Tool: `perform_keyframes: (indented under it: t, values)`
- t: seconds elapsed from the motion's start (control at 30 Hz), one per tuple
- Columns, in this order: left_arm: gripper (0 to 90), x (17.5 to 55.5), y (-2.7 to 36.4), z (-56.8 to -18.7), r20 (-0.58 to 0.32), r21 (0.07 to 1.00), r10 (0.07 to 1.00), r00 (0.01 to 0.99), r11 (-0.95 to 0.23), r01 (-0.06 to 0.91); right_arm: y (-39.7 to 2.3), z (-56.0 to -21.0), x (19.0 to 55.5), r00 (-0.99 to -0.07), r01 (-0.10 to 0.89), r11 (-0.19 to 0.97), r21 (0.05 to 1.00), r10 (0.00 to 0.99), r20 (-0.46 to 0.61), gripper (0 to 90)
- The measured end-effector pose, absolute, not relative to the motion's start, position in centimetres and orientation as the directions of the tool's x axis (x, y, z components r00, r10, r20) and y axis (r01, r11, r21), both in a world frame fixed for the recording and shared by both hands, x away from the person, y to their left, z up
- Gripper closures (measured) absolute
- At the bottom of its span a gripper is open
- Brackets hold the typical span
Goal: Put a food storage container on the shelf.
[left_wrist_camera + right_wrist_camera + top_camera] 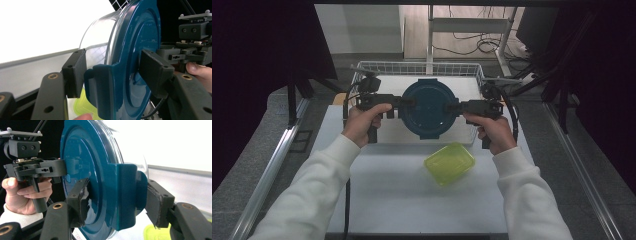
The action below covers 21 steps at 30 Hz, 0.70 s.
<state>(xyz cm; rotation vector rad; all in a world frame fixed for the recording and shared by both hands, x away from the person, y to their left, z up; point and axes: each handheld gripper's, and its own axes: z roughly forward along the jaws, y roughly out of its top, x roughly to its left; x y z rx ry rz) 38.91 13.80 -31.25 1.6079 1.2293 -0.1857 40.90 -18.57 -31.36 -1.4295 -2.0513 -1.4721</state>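
High view shows a round container with a dark teal lid held in the air between the two grippers, above the near rim of the white wire basket and partly over its floor; a yellow-green lid lies on the white table, just on the near side of the basket. The left gripper is clamped on the container's left clip tab and the right gripper on the opposite tab. In the left gripper view, the jaws stand at a middling width with one pad against the clear wall and the other on the lid face; the right gripper view shows the same pinch across the latch, lid to one side and clear bowl to the other. The step in hand looks like a two-handed carry of the container relative to the basket, though which way it is headed I cannot tell. To do it well, I would judge that both hands should travel together at one pace, so that neither tab is pulled or twisted. Keep the lid level and the container high enough to pass the basket's near rim without clipping the wire. Hold the squeeze steady, since the tabs are smooth plastic and a slackened pad could let one side drop.
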Motion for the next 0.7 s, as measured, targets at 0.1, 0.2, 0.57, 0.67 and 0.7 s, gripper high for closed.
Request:
perform_keyframes:
  t: [0.1,0.2,0.57,0.67,0.7]
  values:
    - [40.0,39.4,13.9,-31.0,-0.648,0.632,0.608,0.458,0.095,0.769,-18.5,-31.1,41.3,-0.491,0.807,0.01,0.591,0.566,0.662,41.2]
    - [40.4,40.0,14.1,-30.7,-0.649,0.635,0.603,0.463,0.094,0.767,-18.4,-30.9,41.8,-0.485,0.81,0.003,0.586,0.564,0.668,41.3]
    - [40.4,42.0,14.5,-29.9,-0.65,0.64,0.596,0.472,0.095,0.762,-18.0,-29.7,43.5,-0.48,0.81,0.0,0.586,0.575,0.663,41.5]
    - [40.4,42.6,14.6,-29.6,-0.648,0.644,0.595,0.476,0.093,0.76,-17.9,-29.4,44.0,-0.48,0.81,0.0,0.586,0.575,0.663,41.4]
    - [40.3,42.8,14.7,-29.5,-0.647,0.644,0.595,0.477,0.093,0.759,-17.9,-29.3,44.2,-0.481,0.809,0.0,0.588,0.575,0.662,41.5]
